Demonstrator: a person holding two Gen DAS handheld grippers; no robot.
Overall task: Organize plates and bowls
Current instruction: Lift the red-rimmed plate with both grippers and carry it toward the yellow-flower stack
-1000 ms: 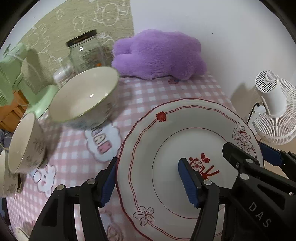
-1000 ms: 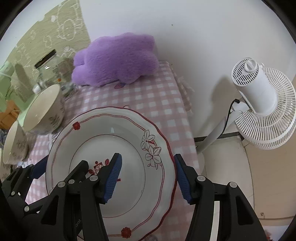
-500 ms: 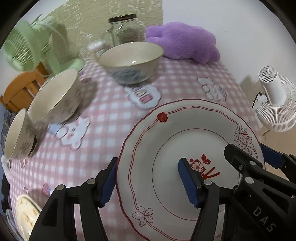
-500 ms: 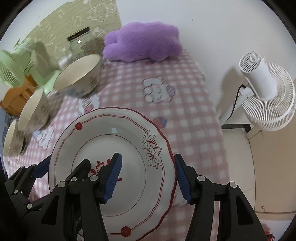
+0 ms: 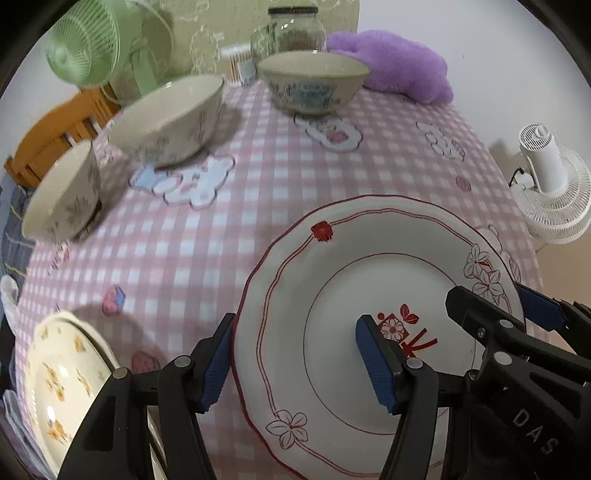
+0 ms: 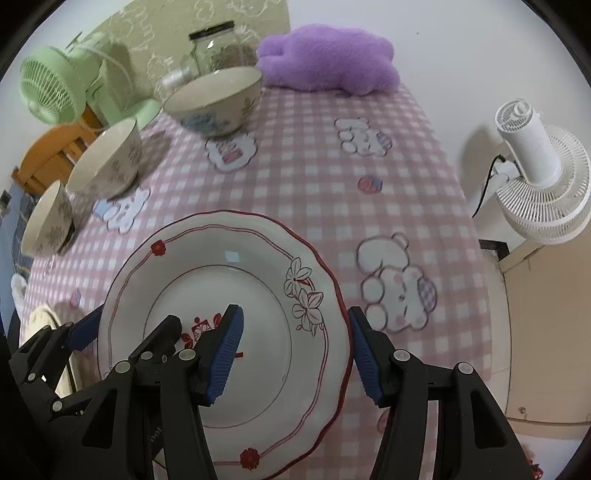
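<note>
A white plate with red trim and flower prints (image 5: 332, 280) (image 6: 229, 280) hangs above the pink checked tablecloth (image 5: 258, 177), carried by both grippers. My left gripper (image 5: 295, 356) is shut on its left rim, one blue pad outside the edge and one on the inner face. My right gripper (image 6: 295, 343) is shut on the right rim in the same way. Three cream bowls stand on the cloth: far (image 5: 314, 81), middle (image 5: 170, 114) and left (image 5: 62, 195). A cream plate with yellow flowers (image 5: 62, 380) lies at the lower left, below my left gripper.
A purple plush cushion (image 6: 325, 59), a glass jar (image 5: 295, 33) and a green fan (image 5: 85, 48) line the table's far side. A white fan (image 6: 535, 173) stands past the right table edge. A wooden chair (image 5: 55, 136) is at the left.
Both grippers have carried the red-trimmed plate back across the table, away from the cushion. The bowls and cushion now lie farther off, and the yellow-flowered plate has come into view at lower left.
</note>
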